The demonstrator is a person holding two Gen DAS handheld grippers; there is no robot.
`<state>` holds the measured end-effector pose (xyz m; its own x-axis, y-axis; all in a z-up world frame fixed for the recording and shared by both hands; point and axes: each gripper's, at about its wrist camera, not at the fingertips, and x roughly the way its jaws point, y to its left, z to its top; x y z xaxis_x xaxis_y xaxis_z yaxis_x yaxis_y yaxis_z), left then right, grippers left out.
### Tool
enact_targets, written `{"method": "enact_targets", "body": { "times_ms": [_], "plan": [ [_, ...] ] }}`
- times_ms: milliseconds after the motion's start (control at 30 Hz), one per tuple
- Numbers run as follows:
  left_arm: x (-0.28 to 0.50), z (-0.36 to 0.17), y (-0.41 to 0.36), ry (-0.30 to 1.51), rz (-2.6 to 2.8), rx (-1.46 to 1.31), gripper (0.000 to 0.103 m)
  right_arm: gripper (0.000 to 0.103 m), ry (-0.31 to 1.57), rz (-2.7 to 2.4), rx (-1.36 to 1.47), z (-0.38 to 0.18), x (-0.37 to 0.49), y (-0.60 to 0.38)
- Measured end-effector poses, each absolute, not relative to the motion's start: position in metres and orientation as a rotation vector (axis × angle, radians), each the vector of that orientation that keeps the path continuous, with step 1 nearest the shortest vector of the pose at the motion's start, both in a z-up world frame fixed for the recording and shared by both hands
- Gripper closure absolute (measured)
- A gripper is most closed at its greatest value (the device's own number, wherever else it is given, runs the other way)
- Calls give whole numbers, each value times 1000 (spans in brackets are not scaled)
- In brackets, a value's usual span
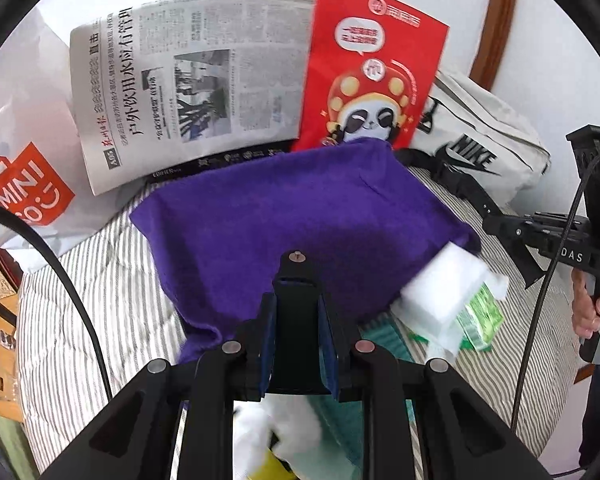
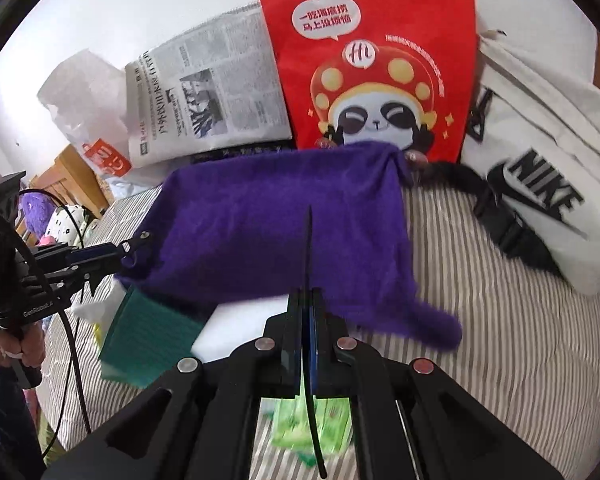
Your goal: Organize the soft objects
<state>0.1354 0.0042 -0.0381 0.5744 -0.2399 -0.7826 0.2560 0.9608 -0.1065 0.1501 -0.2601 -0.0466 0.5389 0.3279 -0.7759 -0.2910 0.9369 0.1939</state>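
Purple towel (image 2: pixel 284 220) is held up over the bed (image 2: pixel 500 300) by both pinched grippers (left (image 2: pixel 134 245), right (image 2: pixel 309 300)), folding judged barely started

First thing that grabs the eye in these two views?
The purple cloth spread mid-bed over the striped bedding. Behind it, the red panda bag stands against the wall, between a newspaper and a white Nike bag.

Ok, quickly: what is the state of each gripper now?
Left gripper: closed on a corner of the purple cloth.
Right gripper: closed, apparently on the cloth's near edge.
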Motion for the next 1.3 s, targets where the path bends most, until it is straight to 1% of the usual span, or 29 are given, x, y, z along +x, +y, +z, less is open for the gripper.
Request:
{"method": "enact_targets", "body": {
  "times_ms": [333, 633, 800, 1100, 1167, 1267, 1300],
  "plan": [
    [188, -53, 21, 939, -250, 16, 83, 100, 950, 353, 7, -52, 225, -258],
    [222, -77, 29, 975, -211, 27, 83, 100, 1057, 351, -38, -94, 279, -247],
    [230, -95, 28, 1027, -206, 41, 82, 100, 1127, 336, -54, -119, 289, -249],
    [230, -113, 25, 1073, -181, 44, 82, 98, 1140, 340, -79, -123, 288, -244],
    [230, -114, 23, 1084, -180, 47, 81, 96, 1142, 341, -73, -123, 290, -243],
    [229, -114, 19, 1101, -173, 69, 80, 90, 1145, 347, -61, -123, 288, -244],
    [229, -114, 18, 1104, -171, 72, 78, 87, 1144, 348, -61, -123, 288, -245]
  ]
}}
